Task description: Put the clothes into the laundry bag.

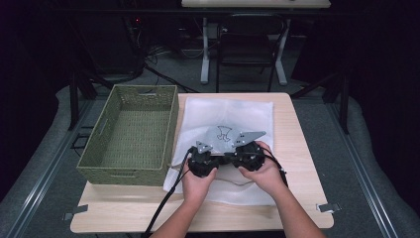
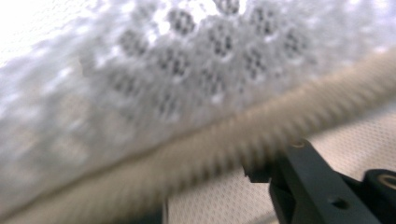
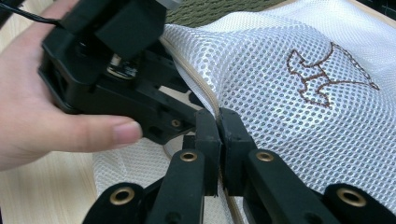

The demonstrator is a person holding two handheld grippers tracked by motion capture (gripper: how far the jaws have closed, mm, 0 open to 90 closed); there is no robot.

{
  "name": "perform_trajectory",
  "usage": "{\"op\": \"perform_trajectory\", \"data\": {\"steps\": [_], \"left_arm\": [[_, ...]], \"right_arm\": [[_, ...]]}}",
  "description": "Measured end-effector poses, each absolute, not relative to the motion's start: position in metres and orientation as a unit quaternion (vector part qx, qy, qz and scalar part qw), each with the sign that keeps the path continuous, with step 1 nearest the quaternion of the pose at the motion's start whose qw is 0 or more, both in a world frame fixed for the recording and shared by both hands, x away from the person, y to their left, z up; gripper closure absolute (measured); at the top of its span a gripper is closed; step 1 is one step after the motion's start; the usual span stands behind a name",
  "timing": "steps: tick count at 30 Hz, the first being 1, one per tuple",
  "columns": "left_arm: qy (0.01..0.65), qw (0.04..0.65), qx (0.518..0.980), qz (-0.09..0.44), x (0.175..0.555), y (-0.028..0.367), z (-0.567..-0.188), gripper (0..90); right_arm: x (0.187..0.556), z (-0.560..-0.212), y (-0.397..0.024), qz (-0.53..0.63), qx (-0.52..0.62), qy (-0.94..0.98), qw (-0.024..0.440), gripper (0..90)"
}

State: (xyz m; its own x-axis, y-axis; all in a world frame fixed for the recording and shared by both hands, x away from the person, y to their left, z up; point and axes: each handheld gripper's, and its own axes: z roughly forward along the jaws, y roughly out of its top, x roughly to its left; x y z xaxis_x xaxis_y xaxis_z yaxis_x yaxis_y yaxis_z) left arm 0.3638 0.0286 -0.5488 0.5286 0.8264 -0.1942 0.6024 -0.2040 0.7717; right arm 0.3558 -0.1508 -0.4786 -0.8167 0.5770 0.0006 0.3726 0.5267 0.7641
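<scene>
Pinching the mesh bag's point(image 3: 289, 88) zipper edge point(image 3: 212, 103) with my right gripper point(image 3: 218, 126); left gripper point(image 3: 184, 122) loosened, basket point(image 1: 130, 133) waiting.

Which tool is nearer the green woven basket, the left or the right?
Left. The left tool sits on the white mesh bag just beside the green woven basket; the right tool is farther out, beyond the left one.

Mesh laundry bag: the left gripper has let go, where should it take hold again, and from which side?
Grip the beige zipper edge of the mesh laundry bag, probably just beside where the right gripper is shut on it. That corded edge is firmer than the loose netting. Bring the left gripper in from the person's side, low over the table, jaws astride the edge.
</scene>
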Motion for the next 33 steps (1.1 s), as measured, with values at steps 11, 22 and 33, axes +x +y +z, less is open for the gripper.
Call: {"op": "perform_trajectory", "data": {"steps": [11,22,33], "left_arm": [[0.432,0.431,0.783,0.119,0.334,0.051,-0.54,55.7],[0.402,0.424,0.8,0.137,0.313,0.078,-0.522,53.5],[0.387,0.417,0.811,0.137,0.311,0.101,-0.513,44.7]], "right_arm": [[0.356,-0.476,-0.154,0.406,0.278,0.861,0.128,87.7],[0.356,-0.477,-0.155,0.403,0.278,0.863,0.128,87.6],[0.356,-0.478,-0.156,0.4,0.281,0.864,0.124,87.3]]}}
